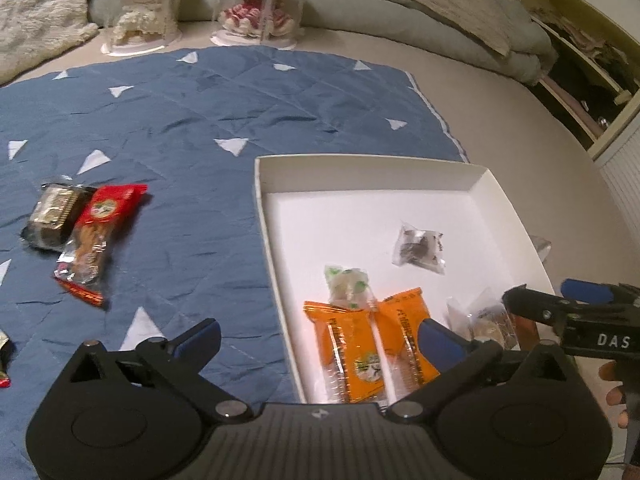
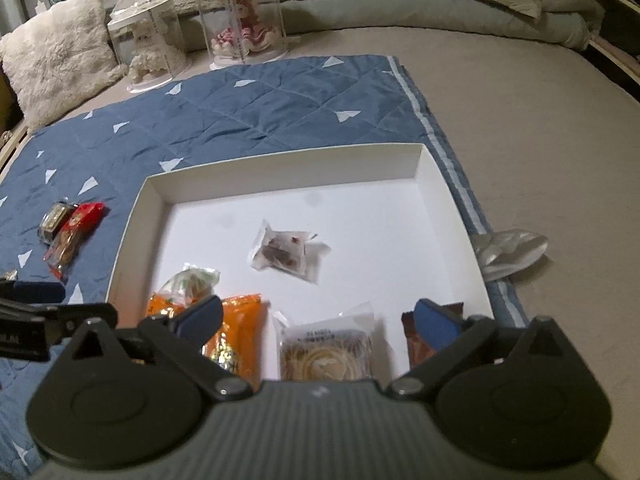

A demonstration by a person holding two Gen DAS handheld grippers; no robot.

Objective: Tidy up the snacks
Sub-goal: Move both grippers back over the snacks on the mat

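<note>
A white shallow box (image 1: 360,170) (image 2: 280,160) lies on a blue quilted mat. Inside it are two orange packets (image 1: 352,356) (image 2: 240,332), a green-white candy pack (image 1: 348,286) (image 2: 192,280), a clear pack with dark pieces (image 1: 420,246) (image 2: 286,252), a clear pastry pack (image 2: 326,354) (image 1: 486,318) and a brown packet (image 2: 418,344). On the mat to the left lie a red snack packet (image 1: 96,236) (image 2: 74,232) and a dark wrapped block (image 1: 52,212) (image 2: 54,220). My left gripper (image 1: 320,336) is open and empty over the box's near left edge. My right gripper (image 2: 320,316) is open and empty above the pastry pack.
Two clear display cases with dolls (image 1: 260,4) (image 2: 240,20) stand behind the blue mat (image 1: 200,112). A fluffy pillow (image 2: 56,52) lies at the back left. A crumpled silver wrapper (image 2: 508,252) lies right of the box. Another wrapper (image 1: 4,364) shows at the far left edge.
</note>
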